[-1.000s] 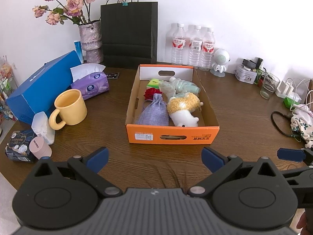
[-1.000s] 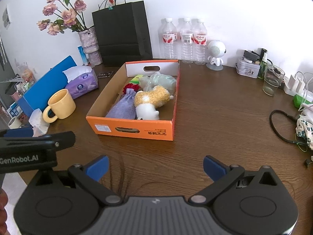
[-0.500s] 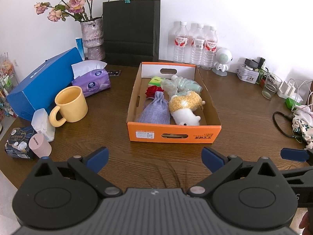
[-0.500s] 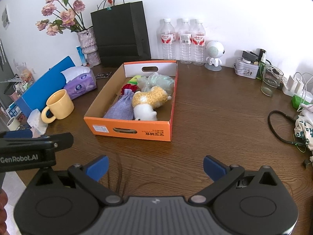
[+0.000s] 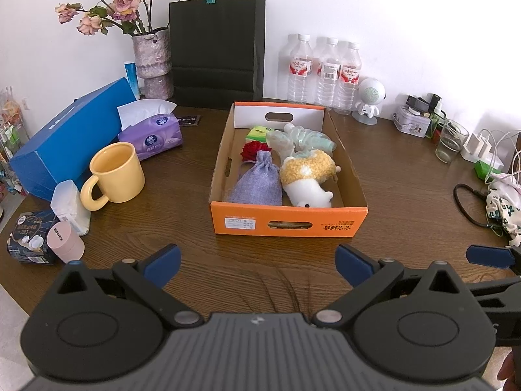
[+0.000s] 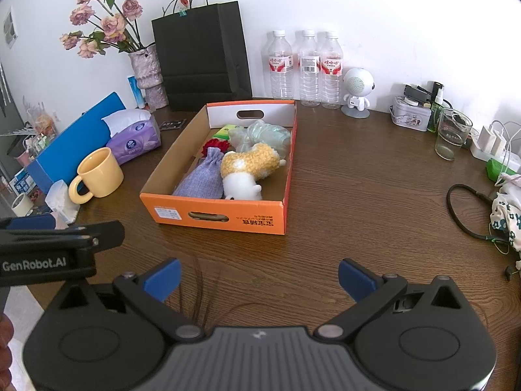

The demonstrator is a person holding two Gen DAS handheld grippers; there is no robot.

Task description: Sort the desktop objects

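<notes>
Nearest the cameras, the left gripper (image 5: 256, 262) and right gripper (image 6: 259, 275) are held above the bare front of the bench (image 6: 358, 195), each with jaws spread wide and nothing between them. Just beyond, one orange box (image 5: 288, 221) sits mid-bench with its load inside: one lilac pouch (image 5: 257, 182), soft and light, probably best pinched at its gathered neck; one plush toy (image 5: 306, 179), squashy and easily clamped across the body; one red flower (image 5: 254, 150); one crinkly clear packet (image 5: 299, 138), likely slippery; one green pad (image 5: 259, 132). To the left stand one yellow mug (image 5: 115, 172), rigid and breakable, and one tissue pack (image 5: 151, 137). Three water bottles (image 6: 306, 68) are lined along the wall.
</notes>
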